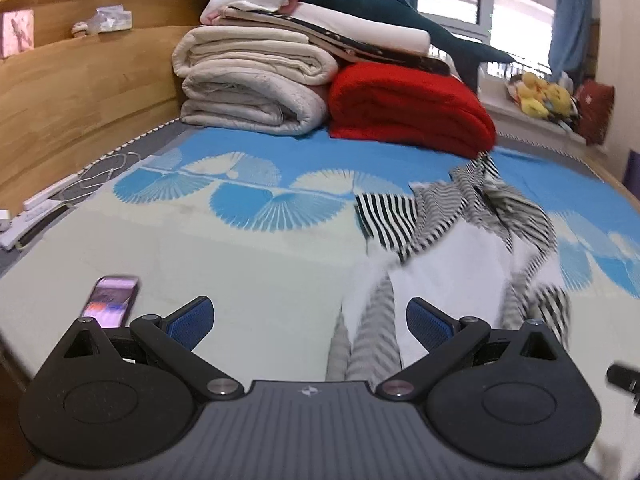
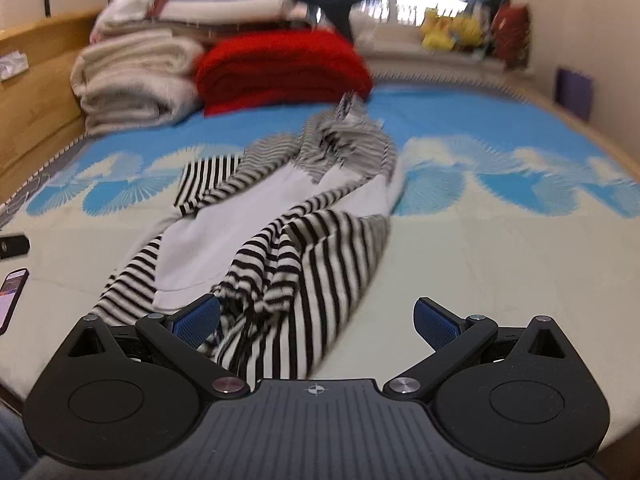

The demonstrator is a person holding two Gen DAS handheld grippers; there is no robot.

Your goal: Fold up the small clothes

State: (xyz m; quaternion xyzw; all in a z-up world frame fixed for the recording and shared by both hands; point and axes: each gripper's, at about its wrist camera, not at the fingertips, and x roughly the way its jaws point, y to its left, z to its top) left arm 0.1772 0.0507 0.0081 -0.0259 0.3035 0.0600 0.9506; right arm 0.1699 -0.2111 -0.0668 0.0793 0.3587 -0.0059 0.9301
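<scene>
Left gripper point(image 1: 310, 320) spread wide, holding nothing, at near edge of crumpled black-and-white striped garment point(image 1: 460, 232); right gripper point(image 2: 318, 320) likewise parted over garment's near end; smartphone point(image 1: 110, 300) left of garment; folded red blanket point(image 1: 408, 108) beyond garment

Crumpled striped garment point(image 2: 280, 216) before open claw point(image 2: 316, 320)
</scene>
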